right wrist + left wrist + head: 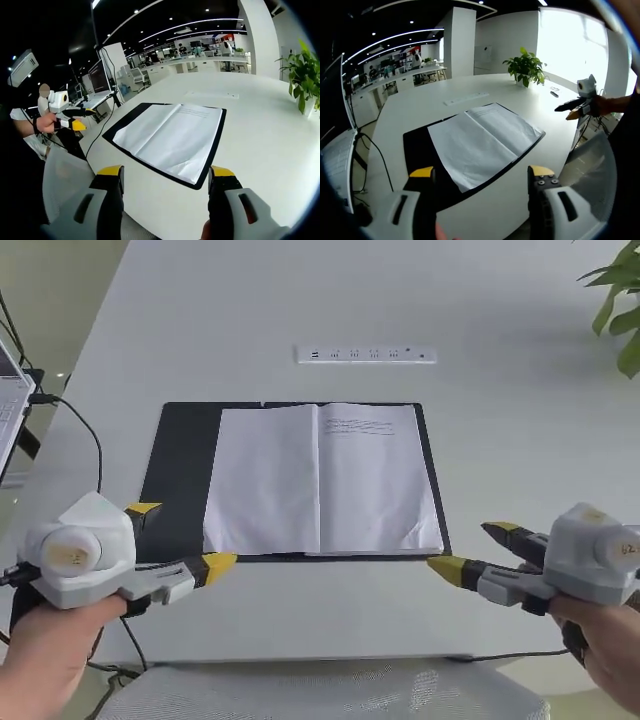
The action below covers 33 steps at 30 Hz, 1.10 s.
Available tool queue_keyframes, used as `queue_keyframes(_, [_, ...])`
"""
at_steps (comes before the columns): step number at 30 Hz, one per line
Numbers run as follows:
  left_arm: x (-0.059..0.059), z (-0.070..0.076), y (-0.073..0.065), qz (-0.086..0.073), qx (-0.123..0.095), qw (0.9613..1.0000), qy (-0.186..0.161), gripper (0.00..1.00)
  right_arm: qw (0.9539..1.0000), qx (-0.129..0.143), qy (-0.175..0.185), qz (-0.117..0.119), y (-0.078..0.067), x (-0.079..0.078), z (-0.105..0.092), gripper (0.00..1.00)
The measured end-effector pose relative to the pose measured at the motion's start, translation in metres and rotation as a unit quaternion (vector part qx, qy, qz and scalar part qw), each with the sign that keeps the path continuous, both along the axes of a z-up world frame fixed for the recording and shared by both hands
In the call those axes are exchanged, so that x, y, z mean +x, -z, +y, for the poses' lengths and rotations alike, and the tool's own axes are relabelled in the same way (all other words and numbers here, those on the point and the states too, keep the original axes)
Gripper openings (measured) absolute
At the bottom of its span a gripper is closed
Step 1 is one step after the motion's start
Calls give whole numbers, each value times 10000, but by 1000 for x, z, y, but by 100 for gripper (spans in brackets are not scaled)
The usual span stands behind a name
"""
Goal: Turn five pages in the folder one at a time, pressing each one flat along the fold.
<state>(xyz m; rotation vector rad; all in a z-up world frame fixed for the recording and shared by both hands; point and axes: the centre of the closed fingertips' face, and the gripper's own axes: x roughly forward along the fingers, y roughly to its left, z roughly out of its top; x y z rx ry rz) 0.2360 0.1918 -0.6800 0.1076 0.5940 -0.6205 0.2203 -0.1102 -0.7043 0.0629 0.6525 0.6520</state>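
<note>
On the white counter (300, 300), the folder (180, 480) lies open, pages (270, 480) flat. The left gripper (185, 534) hovers off its near-left corner, the right gripper (472, 547) off its near-right corner — both jaws spread wide, holding nothing.

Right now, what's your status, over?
Left gripper and right gripper open, holding nothing, short of the folder. Folder open, pages spread. Power strip beyond, apart.

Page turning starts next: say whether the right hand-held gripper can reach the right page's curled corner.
Likely yes: the right hand-held gripper, open, sits just off the folder, with bare table before the curled corner.
</note>
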Motion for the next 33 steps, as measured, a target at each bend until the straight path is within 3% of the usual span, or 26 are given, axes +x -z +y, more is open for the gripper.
queue_keyframes(18, [24, -48, -7, -33, -83, 9987, 504, 73, 9998, 45, 169, -13, -3, -1, -8, 67])
queue_keyframes(23, [27, -60, -4, 8, -12, 9980, 638, 73, 9998, 55, 199, -16, -3, -2, -10, 67])
queue_keyframes(33, [38, -86, -1, 15, -88, 9955, 941, 72, 9996, 103, 248, -10, -3, -2, -9, 67])
